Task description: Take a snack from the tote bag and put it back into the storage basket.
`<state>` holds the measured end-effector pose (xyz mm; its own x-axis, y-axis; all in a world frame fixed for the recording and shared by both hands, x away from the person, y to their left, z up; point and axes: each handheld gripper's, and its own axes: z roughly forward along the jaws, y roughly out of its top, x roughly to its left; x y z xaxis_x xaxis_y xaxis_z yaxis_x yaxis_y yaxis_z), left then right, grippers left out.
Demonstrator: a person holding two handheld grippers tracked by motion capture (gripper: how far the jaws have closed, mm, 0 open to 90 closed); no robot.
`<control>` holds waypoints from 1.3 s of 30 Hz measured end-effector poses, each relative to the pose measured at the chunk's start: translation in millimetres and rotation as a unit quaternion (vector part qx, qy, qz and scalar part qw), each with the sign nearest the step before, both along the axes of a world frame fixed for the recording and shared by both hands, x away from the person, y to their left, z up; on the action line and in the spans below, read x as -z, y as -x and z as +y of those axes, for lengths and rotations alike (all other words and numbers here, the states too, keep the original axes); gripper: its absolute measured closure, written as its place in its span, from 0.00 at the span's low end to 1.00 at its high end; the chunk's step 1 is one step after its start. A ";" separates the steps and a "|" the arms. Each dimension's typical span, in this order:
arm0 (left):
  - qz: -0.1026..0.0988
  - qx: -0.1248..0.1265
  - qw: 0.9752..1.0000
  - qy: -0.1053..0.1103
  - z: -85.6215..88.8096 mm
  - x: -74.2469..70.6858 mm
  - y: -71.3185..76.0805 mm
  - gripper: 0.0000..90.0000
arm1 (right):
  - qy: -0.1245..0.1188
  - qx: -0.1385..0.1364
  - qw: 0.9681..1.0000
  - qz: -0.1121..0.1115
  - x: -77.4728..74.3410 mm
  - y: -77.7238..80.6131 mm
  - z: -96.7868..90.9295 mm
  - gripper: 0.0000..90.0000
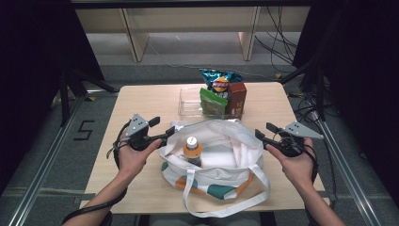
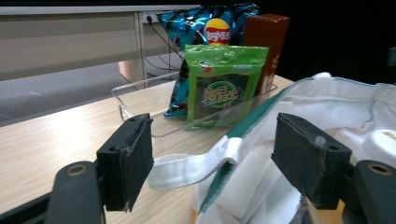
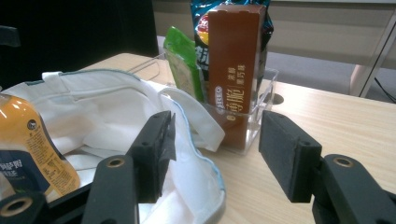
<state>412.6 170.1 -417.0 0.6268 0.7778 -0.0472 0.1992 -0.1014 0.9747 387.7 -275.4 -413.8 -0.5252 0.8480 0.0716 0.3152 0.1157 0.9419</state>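
A white tote bag with orange and green patches lies open at the table's front middle. An orange-labelled bottle with a white cap stands inside it. My left gripper is at the bag's left rim, open. In the left gripper view the rim and a white strap lie between the pads without being pressed. My right gripper hovers open just off the bag's right side. In the right gripper view the bag's rim runs beside one pad and the bottle shows at the left.
Behind the bag stands a clear plastic bin holding a blue chips bag, a green snack pack and a tall brown box. Bare tabletop lies on both sides of the bag. Dark frames and cables surround the table.
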 end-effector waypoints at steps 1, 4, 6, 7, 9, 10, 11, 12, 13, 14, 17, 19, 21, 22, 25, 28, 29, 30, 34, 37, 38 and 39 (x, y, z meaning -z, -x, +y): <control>0.003 0.000 1.000 0.005 -1.2 0.0 1.3 0.31 | 0.006 -0.004 1.000 -0.011 1.0 -2.1 -1.6 0.50; 0.000 0.006 1.000 0.012 -3.1 -0.9 2.2 0.31 | -0.004 0.006 1.000 0.003 1.1 -0.1 -2.1 0.50; 0.007 0.010 1.000 0.021 -4.2 -1.3 3.6 0.31 | 0.001 0.004 1.000 -0.006 1.9 -1.0 -2.7 0.50; 0.007 0.012 1.000 0.024 -4.6 -1.6 4.2 0.31 | 0.001 0.001 1.000 -0.008 1.7 -1.2 -3.1 0.50; 0.003 0.019 1.000 0.025 -5.4 -2.4 5.2 0.32 | 0.000 0.001 1.000 -0.010 1.9 -1.0 -3.5 0.50; 0.006 0.020 0.999 0.025 -6.2 -3.3 6.7 0.33 | -0.001 0.004 1.000 -0.007 2.2 -0.7 -3.3 0.50; 0.005 0.022 0.999 0.029 -7.4 -3.5 7.9 0.33 | -0.003 0.005 1.000 0.000 2.2 -0.3 -3.0 0.50; 0.005 0.024 0.999 0.029 -8.0 -4.0 9.0 0.34 | 0.001 0.004 1.000 0.000 2.9 -0.4 -3.4 0.50; 0.005 0.028 0.999 0.032 -9.0 -4.4 10.2 0.34 | -0.003 0.002 1.000 -0.004 3.8 -1.2 -2.8 0.50; 0.002 0.035 0.999 0.035 -10.0 -5.0 11.1 0.34 | -0.003 0.001 1.000 -0.005 4.1 -1.3 -2.2 0.51; 0.000 0.042 0.999 0.035 -13.4 -6.8 16.3 0.35 | 0.001 0.007 1.000 -0.001 2.1 0.1 -1.9 0.51; -0.002 0.046 0.999 0.029 -16.2 -7.8 20.1 0.36 | 0.006 0.011 1.000 -0.016 2.4 -1.7 -2.7 0.51; 0.001 0.050 0.998 0.028 -18.8 -8.0 22.3 0.36 | 0.002 0.009 1.000 0.001 1.7 0.1 -2.8 0.51; 0.007 0.053 0.998 0.032 -20.3 -8.0 23.5 0.36 | 0.002 0.011 1.000 0.001 1.7 0.2 -2.8 0.51; 0.012 0.057 0.998 0.035 -25.0 -8.2 25.7 0.36 | 0.005 0.004 1.000 -0.013 0.7 -0.8 -3.2 0.51; 0.013 0.064 0.997 0.032 -29.4 -6.8 27.6 0.37 | 0.003 0.008 1.000 -0.008 -0.3 1.7 -2.0 0.50; 0.015 0.066 0.997 0.030 -31.0 -5.9 28.2 0.37 | 0.002 0.009 1.000 -0.010 0.1 1.7 -1.8 0.50; 0.017 0.067 0.997 0.032 -32.4 -5.2 29.1 0.37 | 0.001 0.009 1.000 -0.009 0.1 1.7 -1.6 0.50; 0.013 0.073 0.997 0.032 -35.7 -5.2 31.0 0.38 | 0.000 0.006 1.000 -0.014 0.1 0.6 -2.3 0.50; 0.006 0.082 0.996 0.036 -38.1 -4.2 30.8 0.40 | -0.002 0.005 1.000 -0.003 1.5 1.1 -1.6 0.50; 0.009 0.080 0.996 0.032 -38.8 -4.4 32.3 0.40 | -0.002 0.003 1.000 -0.004 2.2 0.5 -1.5 0.50; 0.007 0.082 0.996 0.029 -39.5 -4.2 32.5 0.41 | 0.001 0.002 1.000 -0.009 2.6 -0.4 -1.3 0.50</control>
